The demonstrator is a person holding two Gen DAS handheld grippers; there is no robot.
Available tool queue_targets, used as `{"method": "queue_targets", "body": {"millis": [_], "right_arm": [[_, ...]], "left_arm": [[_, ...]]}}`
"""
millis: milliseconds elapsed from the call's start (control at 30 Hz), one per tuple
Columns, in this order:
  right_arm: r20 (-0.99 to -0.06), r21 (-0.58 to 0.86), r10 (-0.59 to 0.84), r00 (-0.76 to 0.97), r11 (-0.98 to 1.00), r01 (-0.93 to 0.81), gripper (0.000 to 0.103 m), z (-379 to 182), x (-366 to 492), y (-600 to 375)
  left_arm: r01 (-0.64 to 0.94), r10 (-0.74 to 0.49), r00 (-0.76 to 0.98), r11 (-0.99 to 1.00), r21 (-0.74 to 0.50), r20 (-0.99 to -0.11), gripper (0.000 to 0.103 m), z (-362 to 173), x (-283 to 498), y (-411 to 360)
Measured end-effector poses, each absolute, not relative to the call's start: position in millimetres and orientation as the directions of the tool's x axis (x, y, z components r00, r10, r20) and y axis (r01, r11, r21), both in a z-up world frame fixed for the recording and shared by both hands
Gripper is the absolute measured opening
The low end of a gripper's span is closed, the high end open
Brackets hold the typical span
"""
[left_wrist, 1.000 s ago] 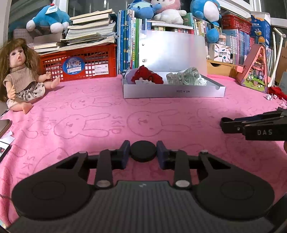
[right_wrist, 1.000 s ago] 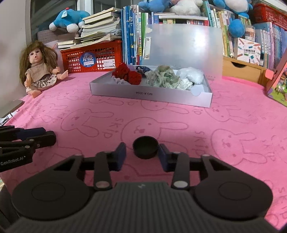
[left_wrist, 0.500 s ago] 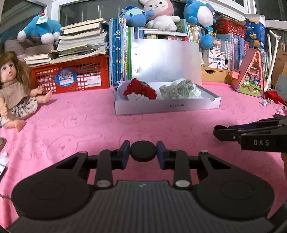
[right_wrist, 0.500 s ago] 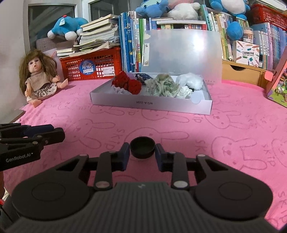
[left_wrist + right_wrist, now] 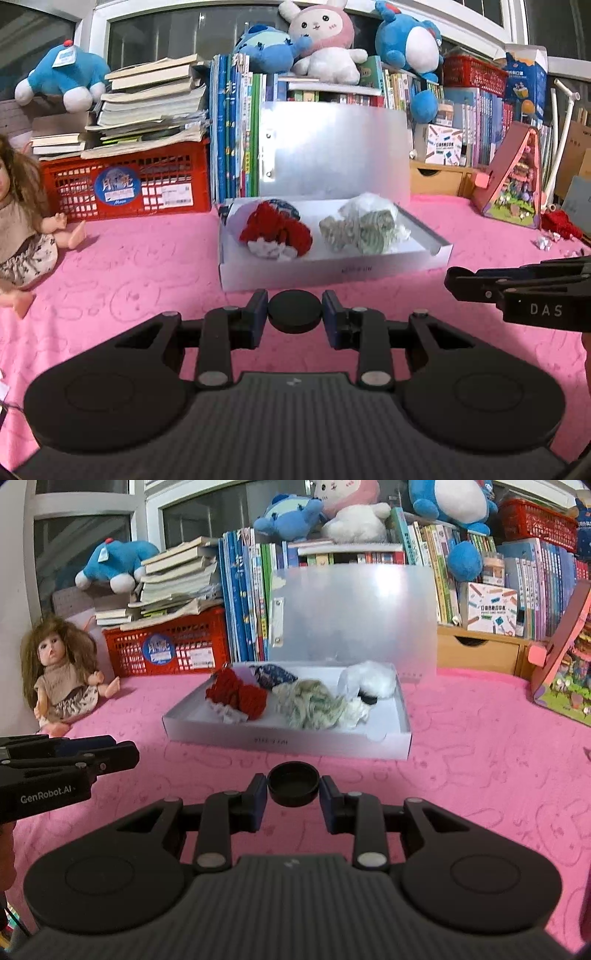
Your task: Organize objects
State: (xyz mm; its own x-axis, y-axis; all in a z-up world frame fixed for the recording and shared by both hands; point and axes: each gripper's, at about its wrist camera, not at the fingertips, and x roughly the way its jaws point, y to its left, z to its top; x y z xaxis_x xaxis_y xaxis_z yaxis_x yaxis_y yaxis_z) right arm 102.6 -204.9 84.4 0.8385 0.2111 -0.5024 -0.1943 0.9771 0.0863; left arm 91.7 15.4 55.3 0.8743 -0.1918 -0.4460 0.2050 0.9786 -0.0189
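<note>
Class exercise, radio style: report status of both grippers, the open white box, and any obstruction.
Left gripper shut on black disc; right gripper shut on black cap. White box ahead, lid up, holding fabric bundles. Nothing lies between grippers and box.

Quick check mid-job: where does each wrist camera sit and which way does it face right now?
Left wrist: sits behind the left tool, which grips a black round cap; faces the open white cardboard box; the right tool enters at right.
Right wrist: behind the right tool gripping a black round cup-shaped lid; faces the same box; the left tool enters at left.
Shared: box, red plastic crate, pink blanket.
</note>
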Motion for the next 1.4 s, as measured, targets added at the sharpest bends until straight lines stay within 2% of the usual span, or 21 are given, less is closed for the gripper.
{"method": "queue_targets", "body": {"millis": [500, 667, 1400], "right_arm": [[-0.470, 0.127, 0.221, 0.855, 0.975, -0.182, 0.035, 116.0, 129.4, -216.8], [-0.464, 0.097, 0.214, 0.860, 0.977, -0.190, 0.035, 128.2, 144.8, -214.9], [-0.481, 0.115, 0.225, 0.848, 0.974, -0.193, 0.035, 144.9, 215.1, -222.7]], "left_arm": [[0.211, -0.199, 0.894, 0.977, -0.014, -0.401, 0.037, 86.2, 129.5, 5.7], [0.217, -0.200, 0.909, 0.976, 0.004, -0.366, 0.037, 99.8, 148.8, 0.6], [0.212, -0.205, 0.902, 0.977, -0.022, -0.380, 0.037, 112.3, 228.3, -7.1]]}}
